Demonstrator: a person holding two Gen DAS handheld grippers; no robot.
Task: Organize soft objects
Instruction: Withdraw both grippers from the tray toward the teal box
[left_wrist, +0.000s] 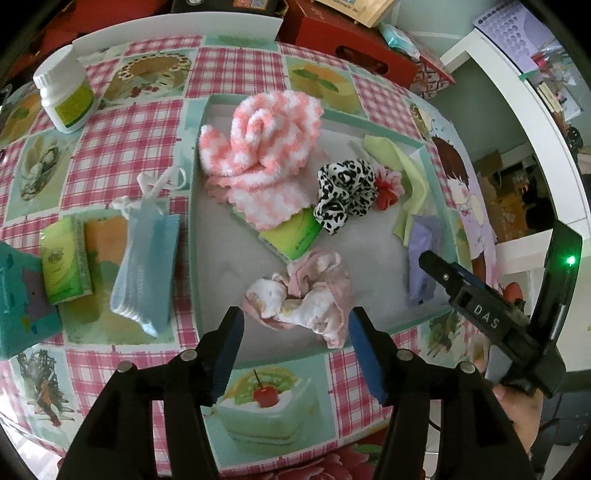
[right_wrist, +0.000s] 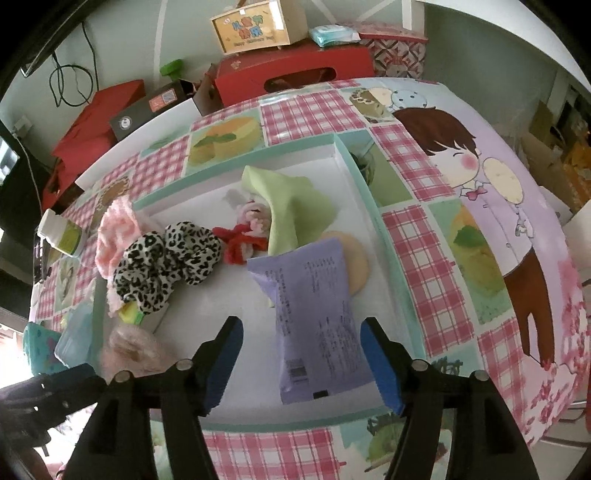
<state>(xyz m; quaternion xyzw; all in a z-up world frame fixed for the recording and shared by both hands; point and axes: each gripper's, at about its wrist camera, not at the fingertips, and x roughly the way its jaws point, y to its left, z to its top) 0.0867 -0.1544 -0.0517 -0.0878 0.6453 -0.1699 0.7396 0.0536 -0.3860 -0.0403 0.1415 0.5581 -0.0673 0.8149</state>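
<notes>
- Left wrist view: we are holding the left gripper wide open, gripping nothing, with its blue pads sitting on either side of the pale pink scrunchie at the near edge of the tray.
- We are seeing the pink-and-white fluffy cloth lying toward the far side of the tray, and the leopard-print scrunchie sitting just right of it, touching a small red flower hair tie.
- A green tissue pack is poking out from under the fluffy cloth, inside the tray.
- Outside the tray, to its left, a blue face mask, a second green tissue pack and a white bottle are resting on the patterned tablecloth.
- Right wrist view: we are keeping the right gripper wide open too, empty, with the purple packet lying between its fingers at the near side of the tray.
- A light green cloth is lying crumpled beyond the packet, inside the tray, with a round tan pad peeking out beside the packet.
</notes>
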